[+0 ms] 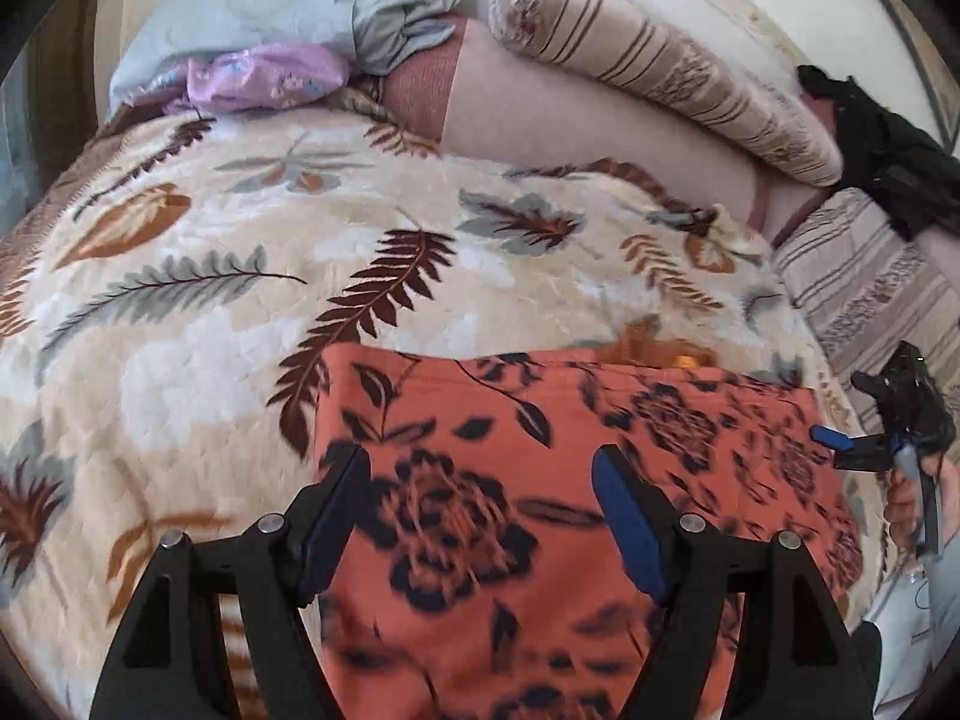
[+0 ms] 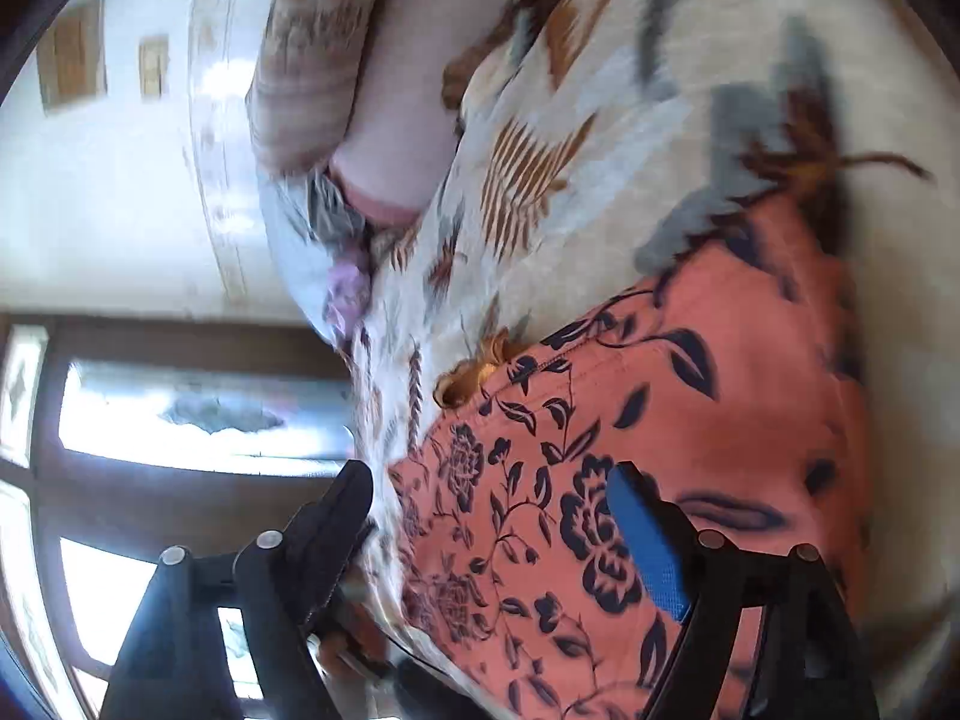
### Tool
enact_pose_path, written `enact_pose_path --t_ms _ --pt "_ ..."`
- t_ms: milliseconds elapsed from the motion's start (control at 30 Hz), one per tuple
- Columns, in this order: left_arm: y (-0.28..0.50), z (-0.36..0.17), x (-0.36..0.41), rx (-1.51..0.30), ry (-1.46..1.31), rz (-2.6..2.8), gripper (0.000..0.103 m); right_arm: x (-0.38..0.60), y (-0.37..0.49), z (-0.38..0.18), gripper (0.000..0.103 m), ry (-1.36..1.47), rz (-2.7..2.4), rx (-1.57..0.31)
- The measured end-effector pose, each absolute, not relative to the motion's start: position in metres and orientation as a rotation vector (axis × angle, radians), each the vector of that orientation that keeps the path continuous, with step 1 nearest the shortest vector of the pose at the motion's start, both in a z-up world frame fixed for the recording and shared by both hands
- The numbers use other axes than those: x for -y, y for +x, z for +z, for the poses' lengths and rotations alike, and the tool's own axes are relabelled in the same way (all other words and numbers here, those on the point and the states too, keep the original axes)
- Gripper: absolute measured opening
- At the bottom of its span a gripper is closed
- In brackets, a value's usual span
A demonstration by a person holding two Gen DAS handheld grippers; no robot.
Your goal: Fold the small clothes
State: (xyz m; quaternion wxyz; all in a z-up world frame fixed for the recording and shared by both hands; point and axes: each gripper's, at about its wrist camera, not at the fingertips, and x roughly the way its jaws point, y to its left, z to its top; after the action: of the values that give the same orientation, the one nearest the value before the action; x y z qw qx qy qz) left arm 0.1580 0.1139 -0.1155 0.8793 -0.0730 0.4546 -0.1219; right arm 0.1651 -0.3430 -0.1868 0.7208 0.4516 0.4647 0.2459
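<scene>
An orange garment (image 1: 540, 480) printed with dark flowers lies spread flat on a leaf-patterned blanket (image 1: 210, 276). Over the garment's left part my left gripper (image 1: 480, 468) stands open, its blue-padded fingers (image 1: 627, 516) wide apart and nothing pressed between them. At the garment's right edge my right gripper (image 1: 840, 447) shows in the left wrist view, held by a hand (image 1: 900, 504). In the right wrist view the same garment (image 2: 690, 420) fills the lower right, and my right gripper (image 2: 492, 480) is open at its edge, one finger (image 2: 642, 534) over the cloth.
Striped bolster cushions (image 1: 660, 60) and a pale pink pillow (image 1: 570, 120) line the far side. A grey-blue cloth (image 1: 288, 0) and a lilac garment (image 1: 264, 75) lie bunched at the back left. A dark object (image 1: 882, 150) rests at the right. A window (image 2: 180, 420) stands beyond the bed.
</scene>
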Motion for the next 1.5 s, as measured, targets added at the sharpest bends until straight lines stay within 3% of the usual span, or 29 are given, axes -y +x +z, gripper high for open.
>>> enact_pose_path --t_ms 67,100,133,200,267,333,433,533,667,833,900,933,967,1100,1167,1233,1267,1333,1400,1433,1467,1500 --pt "0.19 -0.151 -0.121 -1.068 -0.116 -0.135 0.073 0.355 0.183 -0.203 0.08 0.932 0.427 -1.023" --pt "0.203 -0.166 -0.132 -1.112 -0.14 -0.089 0.073 0.378 0.185 -0.216 0.061 1.034 0.336 -0.982" --pt "0.207 -0.164 -0.14 -1.072 -0.188 -0.093 0.074 0.399 0.18 -0.222 0.051 1.136 0.233 -0.934" --pt "0.21 -0.152 -0.143 -1.06 -0.182 -0.022 0.074 0.417 0.162 -0.204 0.057 1.105 0.114 -0.848" --pt "0.204 -0.138 -0.146 -1.021 -0.177 0.025 0.074 0.414 0.139 -0.181 0.077 1.009 0.105 -0.858" --pt "0.185 -0.122 -0.152 -0.968 -0.233 0.036 0.073 0.399 0.115 -0.165 0.078 0.989 0.181 -0.856" --pt "0.143 -0.101 -0.147 -0.906 -0.287 -0.025 0.075 0.385 0.039 -0.143 0.09 0.962 0.206 -0.816" --pt "0.098 -0.093 -0.126 -0.864 -0.303 -0.091 0.083 0.359 -0.036 -0.148 0.09 1.027 0.21 -0.821" --pt "0.059 -0.105 -0.083 -0.881 -0.274 -0.18 0.084 0.332 -0.096 -0.191 0.091 1.19 0.148 -0.841" --pt "0.04 -0.122 -0.045 -0.916 -0.225 -0.223 0.084 0.339 -0.064 -0.222 0.091 1.326 0.06 -0.729" --pt "0.044 -0.132 -0.037 -0.942 -0.186 -0.204 0.084 0.343 -0.057 -0.235 0.084 1.399 0.009 -0.739" --pt "0.047 -0.139 -0.034 -0.972 -0.167 -0.198 0.084 0.342 -0.051 -0.234 0.051 1.379 -0.012 -0.751" --pt "0.05 -0.142 -0.033 -0.988 -0.139 -0.191 0.084 0.341 -0.043 -0.228 0.009 1.314 0.0 -0.792" --pt "0.04 -0.118 -0.031 -0.899 -0.114 -0.211 0.083 0.331 -0.051 -0.175 0.009 1.065 -0.017 -0.74" --pt "0.039 -0.117 -0.031 -0.875 -0.092 -0.186 0.083 0.324 -0.046 -0.183 0.016 1.013 -0.031 -0.777" --pt "0.052 -0.149 -0.027 -1.006 -0.059 -0.166 0.083 0.324 -0.036 -0.231 0.028 1.059 -0.04 -0.916" --pt "0.055 -0.162 -0.02 -1.021 0.02 -0.166 0.084 0.334 -0.047 -0.236 0.028 1.138 -0.001 -0.829" --pt "0.047 -0.158 -0.008 -0.947 0.148 -0.173 0.086 0.343 -0.055 -0.227 0.029 1.161 0.011 -0.859" --pt "0.05 -0.157 -0.012 -0.958 0.108 -0.179 0.086 0.353 -0.062 -0.209 0.041 1.13 0.007 -0.849" --pt "0.051 -0.158 -0.014 -0.958 0.093 -0.184 0.087 0.358 -0.062 -0.2 0.067 1.117 0.016 -0.829" --pt "0.05 -0.158 -0.015 -0.952 0.093 -0.187 0.087 0.364 -0.061 -0.189 0.086 1.099 0.009 -0.806" --pt "0.048 -0.159 -0.014 -0.943 0.101 -0.187 0.087 0.368 -0.056 -0.181 0.089 1.08 -0.005 -0.781"
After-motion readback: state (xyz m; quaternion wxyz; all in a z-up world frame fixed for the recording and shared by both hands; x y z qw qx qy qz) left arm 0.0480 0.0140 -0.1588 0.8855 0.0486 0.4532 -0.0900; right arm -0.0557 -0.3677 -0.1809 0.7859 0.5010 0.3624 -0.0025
